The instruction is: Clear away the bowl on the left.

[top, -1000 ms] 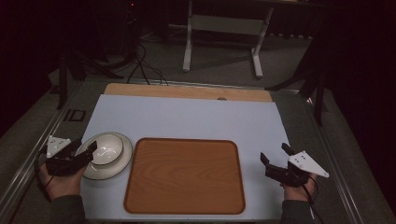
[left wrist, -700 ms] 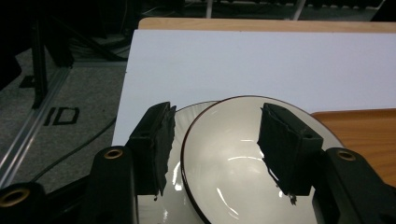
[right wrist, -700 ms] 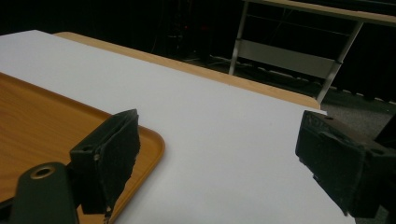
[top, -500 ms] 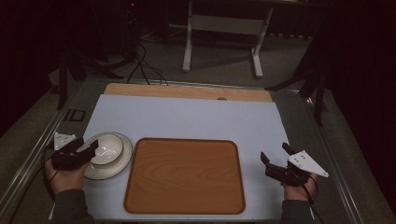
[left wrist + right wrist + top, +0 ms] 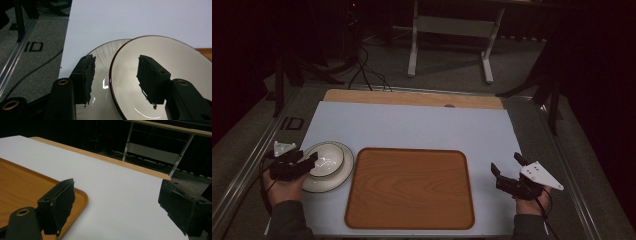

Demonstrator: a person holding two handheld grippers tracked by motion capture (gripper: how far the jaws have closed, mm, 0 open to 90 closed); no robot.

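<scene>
A white bowl [image 5: 329,156] with a dark rim sits on a white plate [image 5: 343,176] at the table's left. My left gripper [image 5: 310,161] is open and straddles the bowl's near rim. In the left gripper view, one jaw hangs over the plate [image 5: 102,60] outside the bowl [image 5: 175,62] and the other is inside it, with the left gripper [image 5: 116,61] not touching the rim. My right gripper [image 5: 506,171] is open at the table's right, just past the wooden tray [image 5: 409,190]. In the right gripper view, the right gripper [image 5: 117,185] holds nothing.
The wooden tray [image 5: 22,182] lies bare in the middle of the white table top [image 5: 412,127]. A wooden strip [image 5: 412,98] runs along the far edge. Metal rails [image 5: 247,165] flank both sides. Cables and a stand [image 5: 449,30] are on the floor beyond.
My left gripper has edged slightly right towards the bowl, and its jaws now reach over the rim. The bowl, plate, tray and right gripper have not moved.
</scene>
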